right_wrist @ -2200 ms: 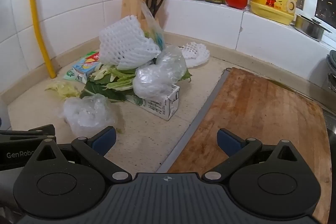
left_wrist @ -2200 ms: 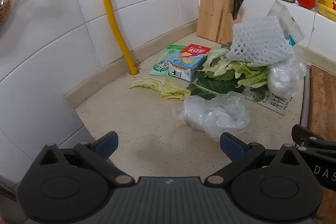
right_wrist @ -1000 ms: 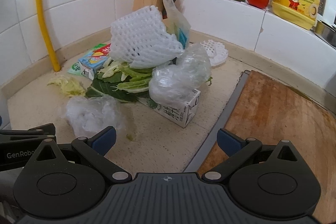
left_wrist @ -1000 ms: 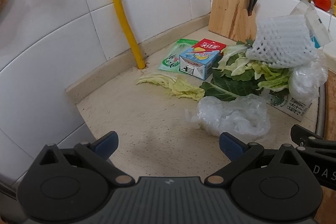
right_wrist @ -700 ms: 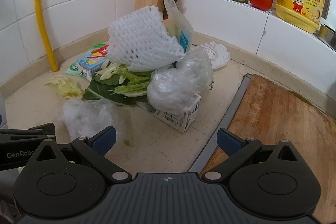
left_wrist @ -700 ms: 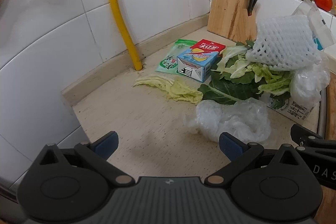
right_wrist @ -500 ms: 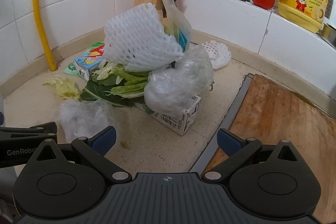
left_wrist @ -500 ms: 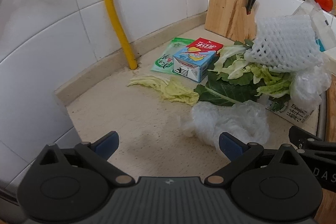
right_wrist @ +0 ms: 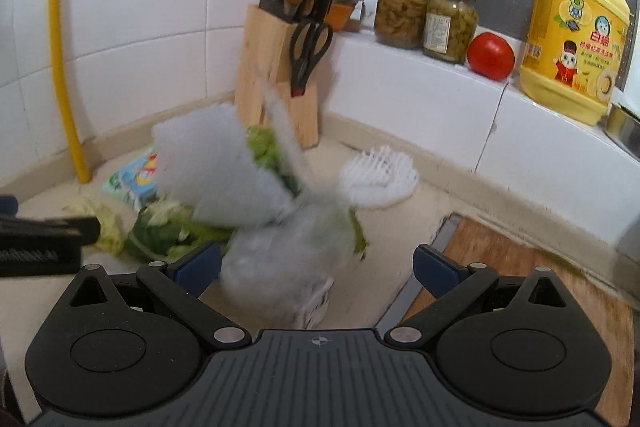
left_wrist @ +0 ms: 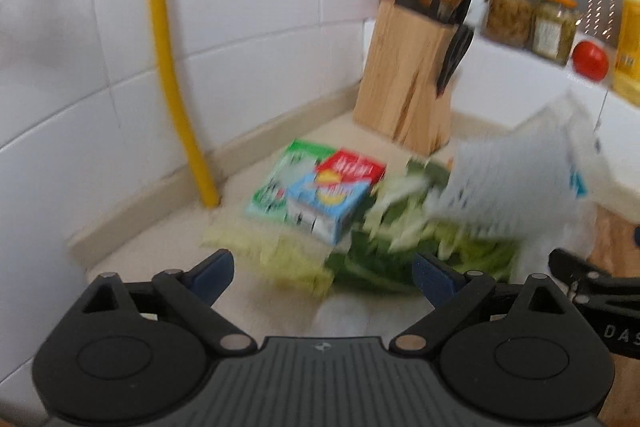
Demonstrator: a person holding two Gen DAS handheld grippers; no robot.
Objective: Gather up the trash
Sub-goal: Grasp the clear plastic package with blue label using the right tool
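Your left gripper (left_wrist: 322,277) has a black ribbed body, two round discs at 7 and 5 o'clock, silver pins and blue fingertips (left_wrist: 212,273). Your right gripper (right_wrist: 316,265) looks the same.

A white foam net (right_wrist: 216,167) with a mesh pattern is seen over green leaves (left_wrist: 384,259). A blue, red and yellow carton (left_wrist: 332,199), blurred, is perhaps printed.

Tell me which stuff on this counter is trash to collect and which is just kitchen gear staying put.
Trash to collect:
foam net
vegetable leaves
plastic bag
small drink carton
green wrapper
second foam net

Just lying about:
knife block
scissors
two jars
tomato
yellow detergent bottle
cutting board
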